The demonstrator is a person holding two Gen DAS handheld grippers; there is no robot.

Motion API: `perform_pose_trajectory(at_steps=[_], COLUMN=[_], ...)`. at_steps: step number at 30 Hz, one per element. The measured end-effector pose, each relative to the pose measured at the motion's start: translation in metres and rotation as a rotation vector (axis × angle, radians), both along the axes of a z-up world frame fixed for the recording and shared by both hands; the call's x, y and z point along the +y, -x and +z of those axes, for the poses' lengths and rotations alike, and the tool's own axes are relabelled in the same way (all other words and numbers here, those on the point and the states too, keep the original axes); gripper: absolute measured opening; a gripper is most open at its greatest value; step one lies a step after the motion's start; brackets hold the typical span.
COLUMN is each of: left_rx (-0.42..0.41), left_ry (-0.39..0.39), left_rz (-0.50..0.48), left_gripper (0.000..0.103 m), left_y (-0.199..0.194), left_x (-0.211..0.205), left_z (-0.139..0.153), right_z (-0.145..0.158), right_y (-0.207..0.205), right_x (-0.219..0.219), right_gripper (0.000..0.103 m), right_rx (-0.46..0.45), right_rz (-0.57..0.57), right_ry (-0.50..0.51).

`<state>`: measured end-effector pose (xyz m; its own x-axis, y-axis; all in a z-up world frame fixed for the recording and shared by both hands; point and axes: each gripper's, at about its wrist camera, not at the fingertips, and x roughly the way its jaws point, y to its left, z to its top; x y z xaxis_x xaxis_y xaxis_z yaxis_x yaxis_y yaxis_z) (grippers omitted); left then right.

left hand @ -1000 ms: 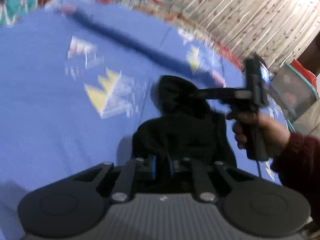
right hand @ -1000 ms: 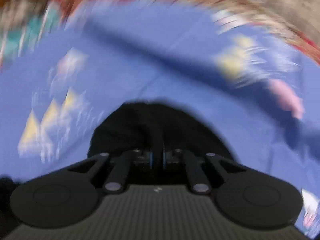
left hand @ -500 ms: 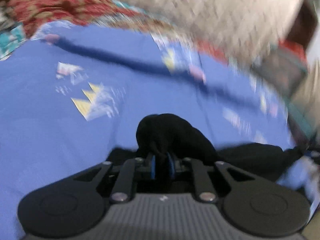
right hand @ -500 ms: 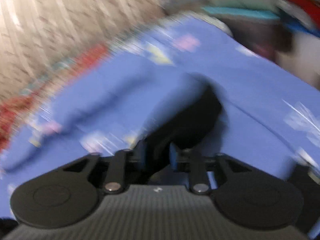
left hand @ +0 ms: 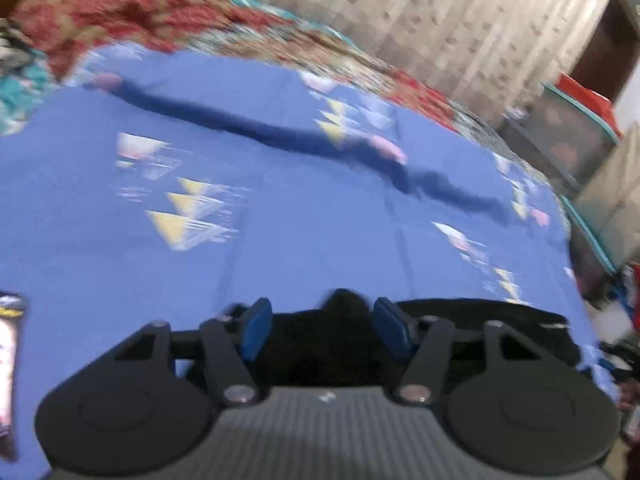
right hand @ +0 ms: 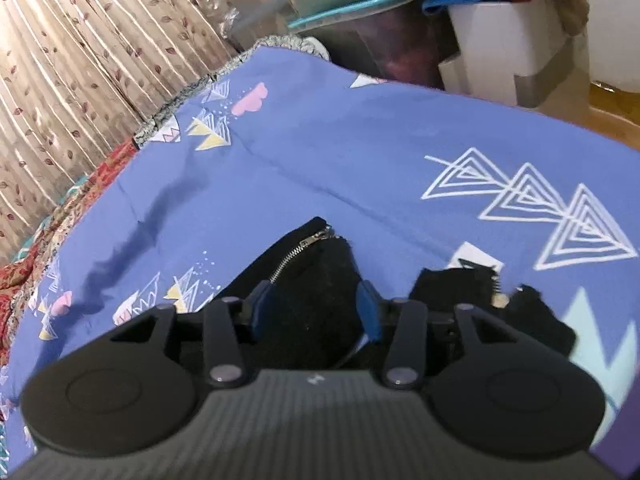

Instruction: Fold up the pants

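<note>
Your left tool (left hand: 320, 326) and right tool (right hand: 312, 312) are both opening, blue pads clear of the black zippered pants (right hand: 316, 288) that lie between them, spread on the blue triangle-print bedsheet (right hand: 360, 152).

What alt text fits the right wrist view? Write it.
The right gripper, jaws opening, straddles black pants with a silver zipper, lying on a blue patterned sheet. A leaf-print curtain hangs behind.
</note>
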<state>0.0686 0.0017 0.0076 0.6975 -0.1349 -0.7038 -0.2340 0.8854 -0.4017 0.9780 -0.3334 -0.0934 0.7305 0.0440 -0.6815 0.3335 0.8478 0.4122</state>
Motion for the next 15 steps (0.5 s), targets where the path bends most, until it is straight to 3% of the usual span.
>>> perform_pose_trajectory(at_steps=[2, 4, 6, 8, 9, 10, 11, 12, 13, 15], left_rx=[0.045, 0.107, 0.203, 0.285, 0.317, 0.335, 0.327, 0.294, 0.252, 0.109], left_ry=[0.028, 0.006, -0.082, -0.114, -0.086, -0.052, -0.015, 0.031, 0.076, 0.16], left_rz=[-0.054, -0.1, -0.12, -0.094, -0.074, -0.049, 0.0, 0.054, 0.092, 0.168], left_gripper=[0.074, 0.074, 0.071, 0.053, 0.023, 0.011, 0.01, 0.01, 0.009, 0.009], left_y=[-0.026, -0.047, -0.063, -0.073, -0.076, -0.077, -0.072, -0.062, -0.052, -0.028], left_x=[-0.012, -0.028, -0.048, -0.049, -0.045, -0.038, -0.028, -0.017, -0.01, 0.004], left_z=[-0.006, -0.017, -0.036, -0.058, -0.069, -0.075, -0.079, -0.079, -0.072, -0.049], right_z=[-0.018, -0.036, -0.054, -0.065, -0.07, -0.078, -0.073, -0.075, -0.069, -0.045], right_y=[-0.034, -0.05, -0.072, -0.077, -0.085, -0.111, -0.092, -0.11, -0.092, -0.092], right_x=[0.007, 0.015, 0.02, 0.023, 0.024, 0.034, 0.019, 0.027, 0.021, 0.023], right_gripper=[0.051, 0.051, 0.052, 0.053, 0.052, 0.051, 0.047, 0.011, 0.008, 0.008], right_rx=[0.036, 0.046, 0.076, 0.093, 0.094, 0.089, 0.081, 0.085, 0.079, -0.031], right_rz=[-0.029, -0.05, -0.067, -0.075, -0.078, -0.081, -0.078, -0.082, -0.084, -0.084], right_ry=[-0.078, -0.157, -0.218, -0.304, -0.331, -0.341, -0.34, -0.329, -0.337, -0.353])
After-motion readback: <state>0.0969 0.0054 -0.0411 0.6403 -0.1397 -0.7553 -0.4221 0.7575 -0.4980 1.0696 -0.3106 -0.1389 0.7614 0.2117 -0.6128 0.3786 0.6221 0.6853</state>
